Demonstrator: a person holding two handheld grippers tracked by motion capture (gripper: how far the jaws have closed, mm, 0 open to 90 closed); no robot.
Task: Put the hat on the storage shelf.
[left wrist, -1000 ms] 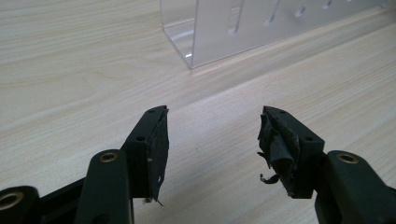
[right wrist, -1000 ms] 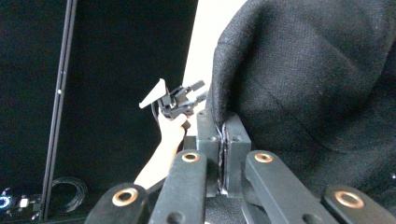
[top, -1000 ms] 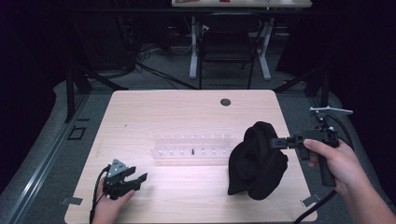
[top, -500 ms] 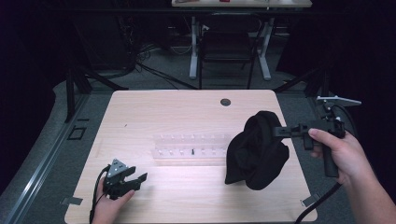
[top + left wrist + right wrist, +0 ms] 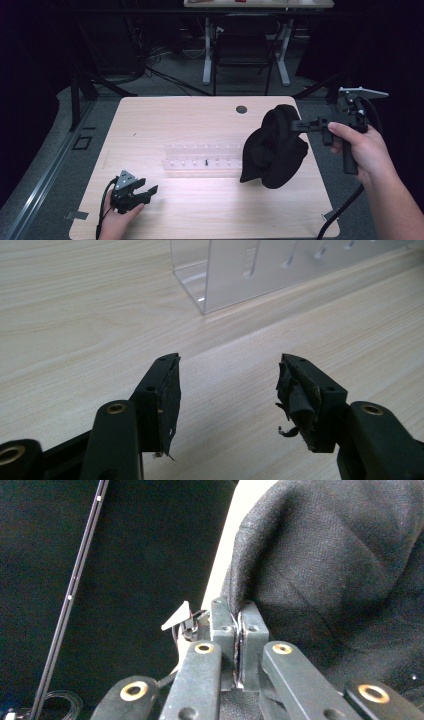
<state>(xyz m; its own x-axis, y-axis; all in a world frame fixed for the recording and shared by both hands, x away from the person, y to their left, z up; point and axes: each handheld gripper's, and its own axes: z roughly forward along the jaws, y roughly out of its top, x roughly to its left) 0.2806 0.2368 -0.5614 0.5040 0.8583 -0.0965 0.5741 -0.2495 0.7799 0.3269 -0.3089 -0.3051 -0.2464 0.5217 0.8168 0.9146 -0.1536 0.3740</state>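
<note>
Right tongs clamped on the black cloth, lifted off the table but not yet placed; left tongs apart, idle.

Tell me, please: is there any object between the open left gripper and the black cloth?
Yes. The clear plastic rack stands on the wooden table between the left gripper and the black cloth, which the right gripper holds pinched.
</note>
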